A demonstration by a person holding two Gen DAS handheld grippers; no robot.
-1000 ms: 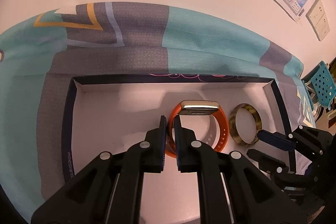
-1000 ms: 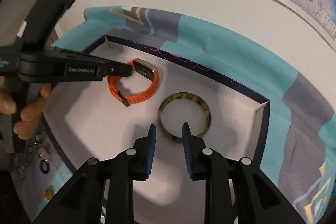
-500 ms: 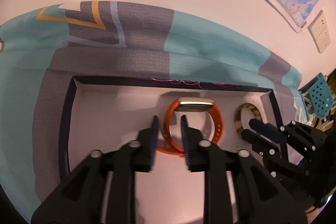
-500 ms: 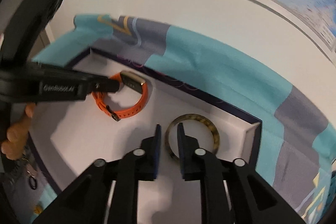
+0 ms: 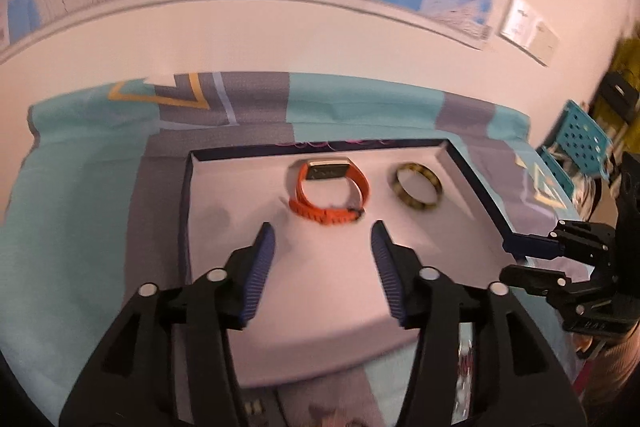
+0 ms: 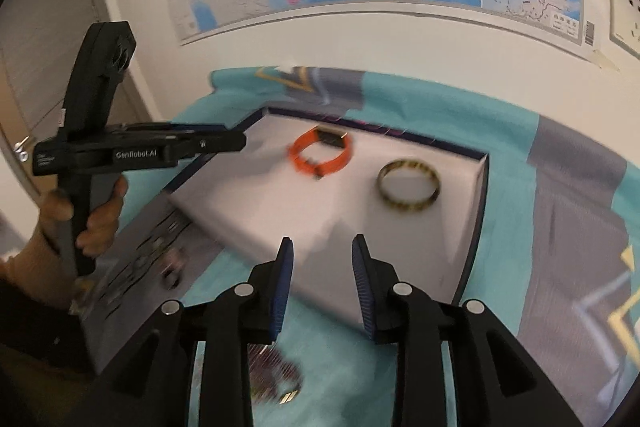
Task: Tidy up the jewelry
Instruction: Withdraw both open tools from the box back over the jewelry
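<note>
Two bracelets lay in the white tray [image 5: 224,211], and both grippers were above its near side with nothing between their fingers.

From left to right: the left gripper [image 5: 322,239] had its jaws apart and opening, empty; the orange watch band [image 5: 330,193] with a gold rectangular face lay on its side near the tray's back wall; just beside it, apart, lay the dark and yellow speckled bangle [image 5: 418,188], flat; the right gripper [image 6: 322,255] was also opening, empty, its blue ribbed pads [image 6: 280,291] clear.

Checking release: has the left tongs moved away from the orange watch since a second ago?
Yes. The left tongs have pulled back from the orange watch toward the white tray's near side, opening, empty.
</note>
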